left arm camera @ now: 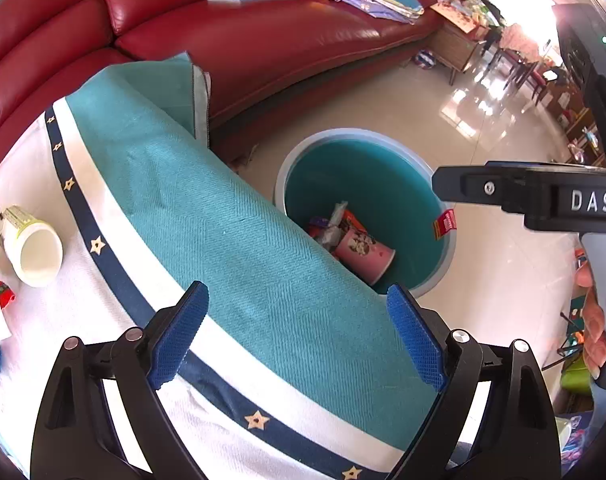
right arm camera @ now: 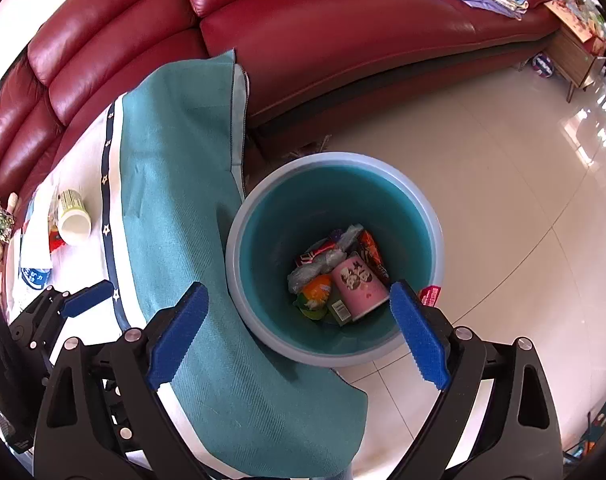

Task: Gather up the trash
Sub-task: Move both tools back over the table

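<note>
Left tongs (left arm camera: 297, 334) wide and empty over the teal cloth (left arm camera: 223, 216) at the counter's edge, white cup (left arm camera: 33, 254) lying tipped near the counter's left edge, right tongs (right arm camera: 299, 334) wide and empty above the bin (right arm camera: 431, 216), pink cup (right arm camera: 359, 286) and wrappers (right arm camera: 323, 256) at its bottom.

Bright daylight glares off the floor (left arm camera: 483, 120); fisheye edges curve and darken.

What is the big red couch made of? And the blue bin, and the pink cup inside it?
The red couch looks like leather or a look-alike: smooth, shiny, with bright glints on puffy cushions. The blue bin seems plastic: a smooth, even, slightly see-through rim. The pink cup looks like printed paper, matte with pictures, though I can't be sure.
</note>
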`<state>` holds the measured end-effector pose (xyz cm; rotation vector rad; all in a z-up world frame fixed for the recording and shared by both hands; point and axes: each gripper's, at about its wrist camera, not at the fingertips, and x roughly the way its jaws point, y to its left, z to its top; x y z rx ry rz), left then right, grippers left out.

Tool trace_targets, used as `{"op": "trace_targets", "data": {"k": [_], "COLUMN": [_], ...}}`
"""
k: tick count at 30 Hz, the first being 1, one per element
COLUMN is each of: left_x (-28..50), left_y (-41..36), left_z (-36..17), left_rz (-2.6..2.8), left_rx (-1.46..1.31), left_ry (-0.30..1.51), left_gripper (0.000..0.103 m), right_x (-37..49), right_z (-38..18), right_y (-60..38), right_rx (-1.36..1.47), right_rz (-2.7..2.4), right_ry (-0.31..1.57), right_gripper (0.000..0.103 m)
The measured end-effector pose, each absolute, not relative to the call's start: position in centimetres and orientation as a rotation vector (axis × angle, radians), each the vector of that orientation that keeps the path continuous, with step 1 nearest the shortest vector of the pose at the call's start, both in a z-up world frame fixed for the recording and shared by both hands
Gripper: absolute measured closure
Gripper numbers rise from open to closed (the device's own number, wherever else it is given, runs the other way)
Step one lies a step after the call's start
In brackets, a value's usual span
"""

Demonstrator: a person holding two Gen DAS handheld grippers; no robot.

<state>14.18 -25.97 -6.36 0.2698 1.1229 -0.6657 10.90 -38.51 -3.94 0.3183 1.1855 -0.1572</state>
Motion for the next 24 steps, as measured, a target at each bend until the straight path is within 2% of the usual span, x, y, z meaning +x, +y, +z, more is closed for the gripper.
{"op": "trace_targets", "data": {"k": [6, 16, 24], "left_x": [13.2, 11.9, 11.8], "left_y": [-24.7, -20.4, -13.9], "left_z": [-5.4, -3.9, -3.9], "left_rz": [-0.67, -0.618, -0.509], "left_rx": [0.255, 0.233, 0.199], "left_ry": [1.098, 1.07, 1.074], "left_gripper": [0.006, 0.006, 0.006], "right_x": [10.2, 10.1, 11.4], "right_z": [-3.2, -2.5, -2.3], "right_y": [-37.2, -32.8, -27.0], "right_rx": [0.305, 0.264, 0.209], "right_rz": [-0.159, -0.112, -0.026], "right_ry": [1.193, 1.2, 1.21], "right_gripper": [0.011, 0.011, 0.011]}}
